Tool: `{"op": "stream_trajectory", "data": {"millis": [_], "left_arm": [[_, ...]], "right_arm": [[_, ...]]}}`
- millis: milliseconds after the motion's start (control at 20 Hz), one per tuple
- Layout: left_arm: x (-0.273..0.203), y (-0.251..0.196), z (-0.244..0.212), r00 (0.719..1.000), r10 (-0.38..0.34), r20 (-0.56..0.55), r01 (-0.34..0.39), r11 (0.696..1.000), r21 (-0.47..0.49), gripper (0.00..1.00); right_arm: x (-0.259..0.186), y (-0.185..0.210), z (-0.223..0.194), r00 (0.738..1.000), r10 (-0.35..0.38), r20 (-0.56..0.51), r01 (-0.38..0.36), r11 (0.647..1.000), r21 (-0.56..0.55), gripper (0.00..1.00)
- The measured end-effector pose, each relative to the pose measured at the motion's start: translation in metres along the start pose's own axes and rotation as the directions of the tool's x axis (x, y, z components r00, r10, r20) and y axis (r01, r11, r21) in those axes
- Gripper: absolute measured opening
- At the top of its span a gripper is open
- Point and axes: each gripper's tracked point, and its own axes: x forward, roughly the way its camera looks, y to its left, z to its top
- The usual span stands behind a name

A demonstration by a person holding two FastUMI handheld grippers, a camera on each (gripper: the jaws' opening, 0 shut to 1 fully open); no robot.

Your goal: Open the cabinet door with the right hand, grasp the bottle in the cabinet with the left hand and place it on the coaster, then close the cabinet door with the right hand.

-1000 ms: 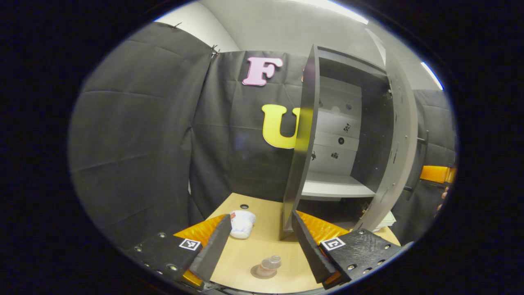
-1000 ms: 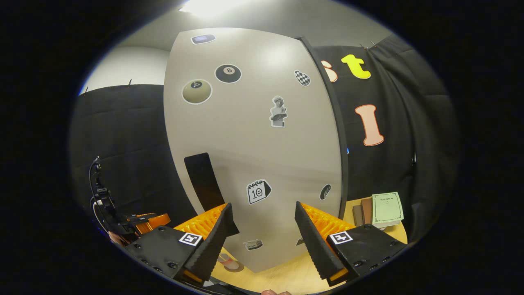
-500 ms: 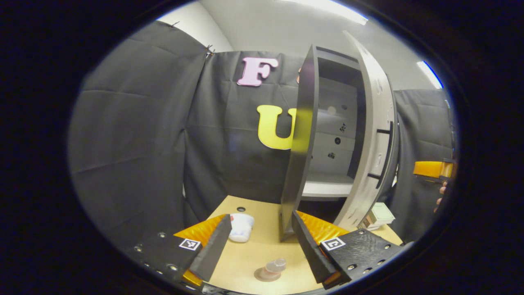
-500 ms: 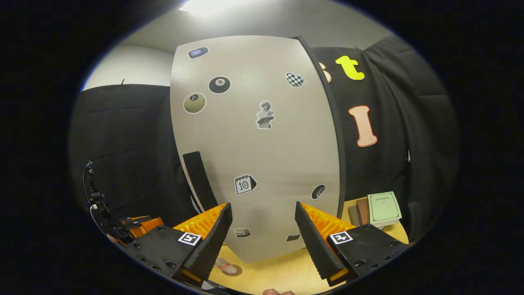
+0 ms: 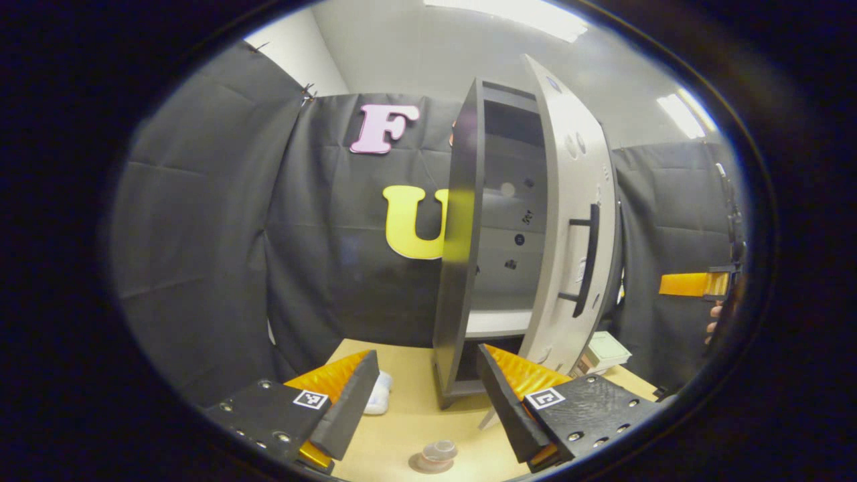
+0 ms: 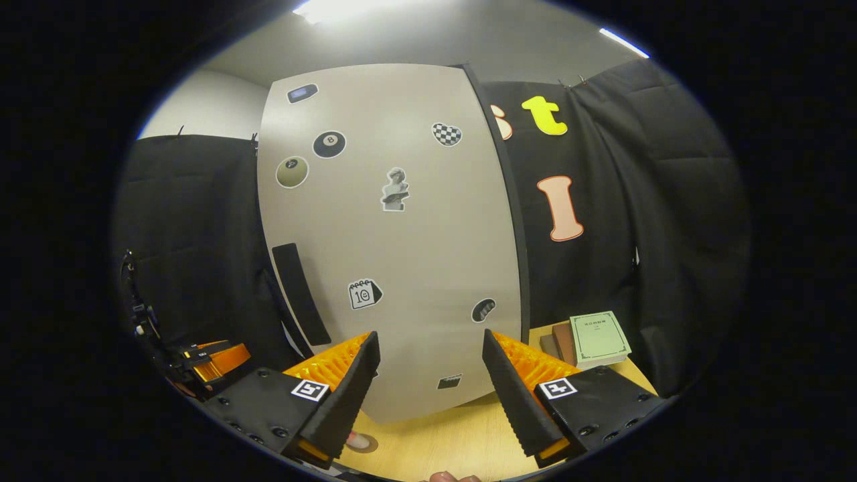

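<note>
Left claw (image 5: 423,408) spread wide, gripping nothing, over the tabletop (image 5: 402,428) — bottle (image 5: 438,451) upright on the coaster (image 5: 422,463) just below. Right claw (image 6: 428,395) likewise released, facing the cabinet door (image 6: 402,254) — nearly shut, not touching it. Beyond, books (image 6: 589,338) beside the cabinet (image 5: 462,268).

Your tabletop (image 5: 408,428) is pale wood, and the cabinet (image 5: 462,268) stands on it toward the back edge, its door (image 6: 395,254) ajar. Near the front edge, a round coaster (image 5: 428,462) lies flat with the clear bottle (image 5: 438,450) standing on it; in the right gripper view you catch part of that coaster (image 6: 365,442) low at the left. Toward the left edge lies a white crumpled thing (image 5: 379,396), partly hidden. At the right edge, just beside the cabinet, you have a small stack of books (image 6: 589,340), the top one with a pale green cover.
</note>
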Motion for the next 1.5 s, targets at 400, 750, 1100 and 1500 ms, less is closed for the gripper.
{"op": "stream_trajectory", "data": {"millis": [400, 750, 1100, 1500], "left_arm": [[0.013, -0.03, 0.016, 0.998, -0.053, 0.023, 0.052, 0.999, 0.008, 0.89], [0.001, -0.059, 0.037, 0.998, -0.018, 0.054, 0.017, 1.0, 0.003, 0.89], [-0.015, -0.072, 0.04, 0.997, 0.064, 0.05, -0.063, 0.998, -0.009, 0.89], [-0.028, -0.093, 0.048, 0.99, 0.105, 0.098, -0.111, 0.992, 0.06, 0.9]], "right_arm": [[-0.008, -0.02, 0.005, 0.999, -0.049, 0.021, 0.05, 0.999, -0.012, 0.98], [-0.019, -0.069, 0.014, 0.995, -0.086, 0.042, 0.085, 0.996, 0.018, 0.98], [-0.036, -0.112, 0.015, 0.993, -0.107, 0.045, 0.107, 0.994, 0.002, 0.98], [-0.05, -0.152, 0.025, 0.996, -0.074, 0.055, 0.074, 0.997, -0.01, 0.98]]}}
